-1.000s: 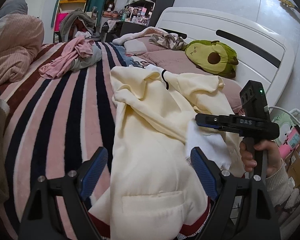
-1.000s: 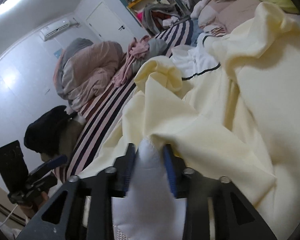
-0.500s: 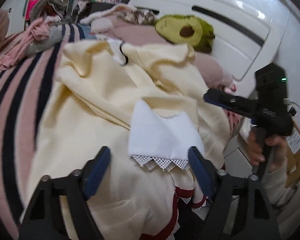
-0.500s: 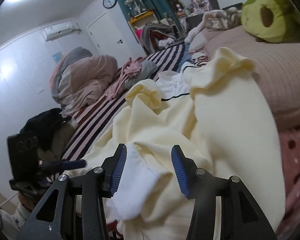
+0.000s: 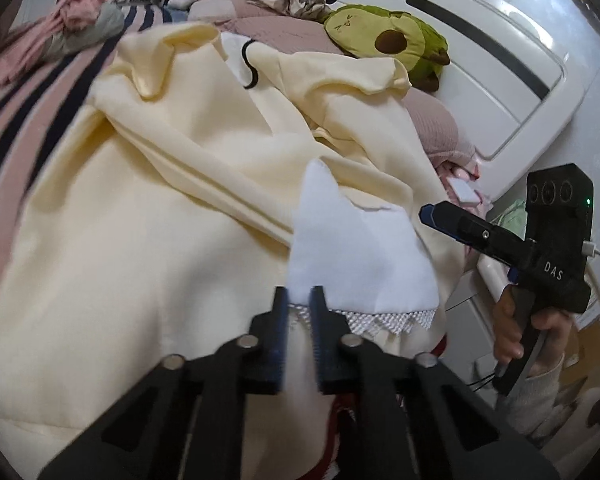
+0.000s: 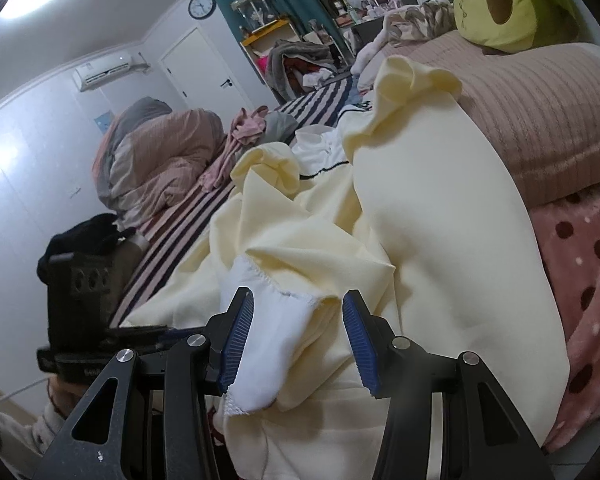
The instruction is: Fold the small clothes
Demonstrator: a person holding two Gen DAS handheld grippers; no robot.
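White lining pinched by left tool (right tool spread).

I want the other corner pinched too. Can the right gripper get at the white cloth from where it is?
Probably yes: the right gripper is open with the white cloth already lying between its fingers, nothing covering it.

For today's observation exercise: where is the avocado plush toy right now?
The avocado plush toy lies at the upper right of both wrist views, on the pink pillow against the white headboard, beyond the cream garment.
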